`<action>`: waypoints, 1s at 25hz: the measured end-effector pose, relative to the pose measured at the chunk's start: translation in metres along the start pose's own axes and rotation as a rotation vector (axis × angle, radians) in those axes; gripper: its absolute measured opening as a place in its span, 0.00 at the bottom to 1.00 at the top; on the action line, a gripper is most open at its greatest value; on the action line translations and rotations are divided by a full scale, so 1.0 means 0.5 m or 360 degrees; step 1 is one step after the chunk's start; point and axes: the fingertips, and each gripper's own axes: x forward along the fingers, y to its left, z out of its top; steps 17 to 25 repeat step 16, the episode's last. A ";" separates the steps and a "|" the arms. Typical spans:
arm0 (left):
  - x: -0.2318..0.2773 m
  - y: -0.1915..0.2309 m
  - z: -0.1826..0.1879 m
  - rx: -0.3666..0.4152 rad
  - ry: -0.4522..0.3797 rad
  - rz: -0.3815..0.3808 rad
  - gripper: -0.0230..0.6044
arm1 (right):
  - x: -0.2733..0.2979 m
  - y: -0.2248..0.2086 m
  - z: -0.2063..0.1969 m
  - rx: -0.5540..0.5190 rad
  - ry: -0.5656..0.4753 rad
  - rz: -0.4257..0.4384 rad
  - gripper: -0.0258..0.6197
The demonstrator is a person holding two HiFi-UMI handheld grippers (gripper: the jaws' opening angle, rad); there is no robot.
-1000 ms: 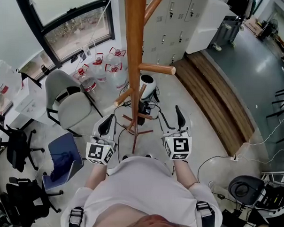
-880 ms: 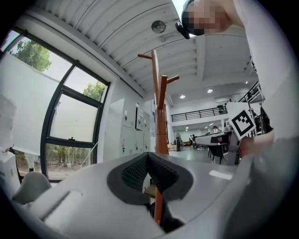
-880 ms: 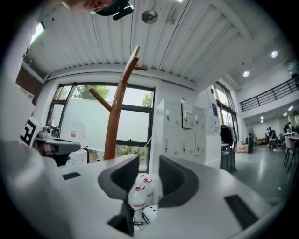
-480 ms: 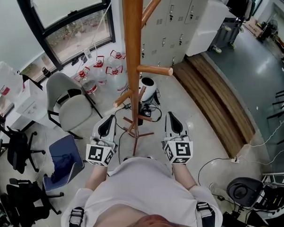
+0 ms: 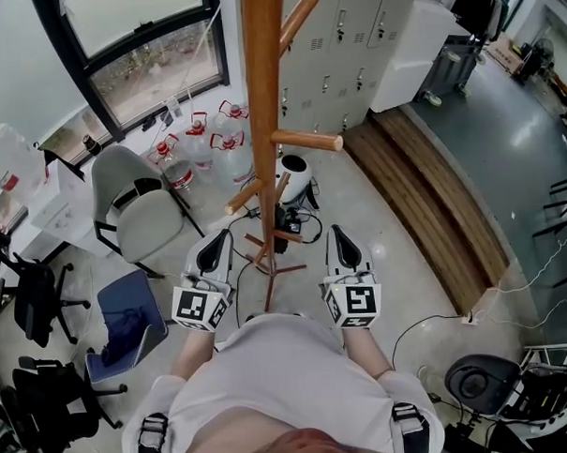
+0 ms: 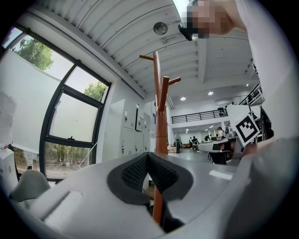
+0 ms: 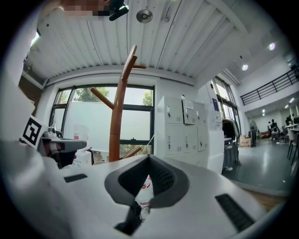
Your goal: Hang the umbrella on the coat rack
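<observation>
Left hand-held gripper (image 5: 218, 238) and right hand-held gripper (image 5: 340, 231) are both pinched together on nothing, just short of the coat rack (image 5: 268, 128). No umbrella in sight, so watch those low pegs (image 5: 247, 196).

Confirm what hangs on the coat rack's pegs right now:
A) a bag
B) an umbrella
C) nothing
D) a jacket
C: the coat rack has bare pegs in the head view, and both gripper views show its upper pegs bare as well, with nothing hanging from any of them.
</observation>
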 end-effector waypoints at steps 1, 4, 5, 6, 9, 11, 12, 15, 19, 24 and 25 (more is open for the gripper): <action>0.000 0.000 -0.001 -0.0004 0.0000 0.0002 0.05 | 0.000 0.001 -0.003 0.0004 0.0006 0.0001 0.05; -0.001 -0.001 -0.003 -0.0004 0.0003 0.0000 0.05 | 0.000 0.003 -0.010 0.0013 0.0018 0.0007 0.05; 0.000 -0.001 -0.003 -0.0004 0.0006 0.0000 0.05 | 0.001 0.003 -0.011 0.0014 0.0020 0.0009 0.05; 0.001 0.000 -0.004 -0.0005 0.0009 0.0000 0.05 | 0.002 0.003 -0.011 0.0010 0.0023 0.0009 0.05; 0.001 0.000 -0.010 -0.0015 0.0014 -0.0007 0.05 | 0.002 0.005 -0.017 -0.0028 0.0022 0.0005 0.05; 0.002 -0.001 -0.012 -0.0023 0.0018 -0.0010 0.05 | 0.003 0.008 -0.021 -0.0025 0.0024 0.0012 0.05; 0.003 -0.002 -0.011 -0.0025 0.0019 -0.0012 0.05 | 0.004 0.008 -0.022 -0.0018 0.0027 0.0016 0.05; 0.005 -0.003 -0.008 -0.0029 0.0019 -0.0015 0.05 | 0.005 0.011 -0.022 -0.0010 0.0036 0.0022 0.05; 0.005 -0.003 -0.007 -0.0029 0.0018 -0.0017 0.05 | 0.005 0.012 -0.022 -0.0009 0.0039 0.0024 0.05; 0.005 -0.003 -0.007 -0.0029 0.0018 -0.0017 0.05 | 0.005 0.012 -0.022 -0.0009 0.0039 0.0024 0.05; 0.005 -0.003 -0.007 -0.0029 0.0018 -0.0017 0.05 | 0.005 0.012 -0.022 -0.0009 0.0039 0.0024 0.05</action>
